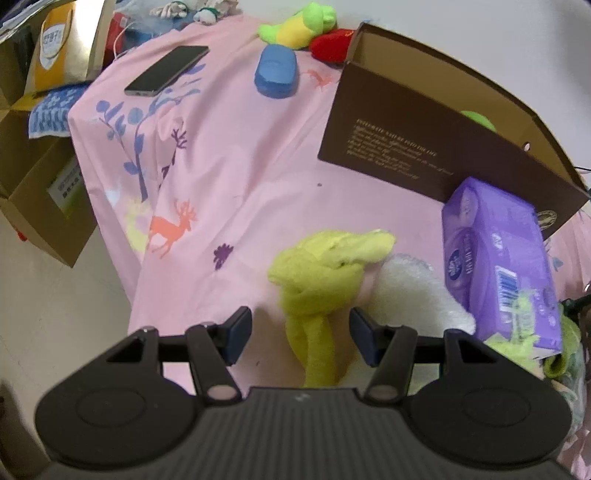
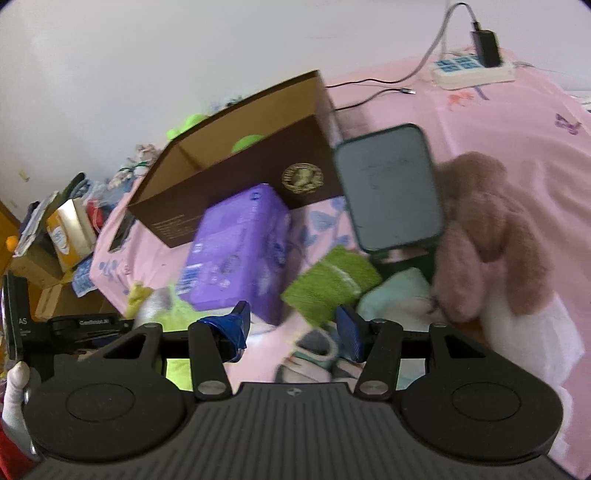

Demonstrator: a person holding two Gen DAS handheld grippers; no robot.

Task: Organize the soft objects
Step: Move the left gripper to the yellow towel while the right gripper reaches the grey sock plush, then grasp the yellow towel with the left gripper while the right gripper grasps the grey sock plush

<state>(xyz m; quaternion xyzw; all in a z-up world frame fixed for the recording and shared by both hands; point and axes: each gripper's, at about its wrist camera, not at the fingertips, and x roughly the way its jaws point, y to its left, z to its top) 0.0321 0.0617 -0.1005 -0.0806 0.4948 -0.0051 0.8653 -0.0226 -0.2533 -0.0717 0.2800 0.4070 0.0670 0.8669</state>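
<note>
A knotted yellow-green soft toy (image 1: 325, 273) lies on the pink sheet (image 1: 229, 155), its tail running down between the fingers of my left gripper (image 1: 301, 336). The left jaws stand wide, pads clear of the toy on both sides. Behind it sits an open brown cardboard box (image 1: 417, 122) with something green inside. In the right wrist view my right gripper (image 2: 293, 328) is open above a pile of soft things: a green knitted piece (image 2: 332, 282), a pale mint cloth (image 2: 399, 291) and a brown plush bear (image 2: 487, 229). Nothing is between its pads.
A purple tissue pack (image 1: 498, 258) leans by the box. A phone (image 1: 166, 70), a blue case (image 1: 275, 70), a green-yellow plush (image 1: 299, 24) and a red plush (image 1: 330, 44) lie at the far end. A dark tablet (image 2: 391, 188) and a power strip (image 2: 472, 72) sit right. Cardboard boxes (image 1: 40, 184) stand off the left edge.
</note>
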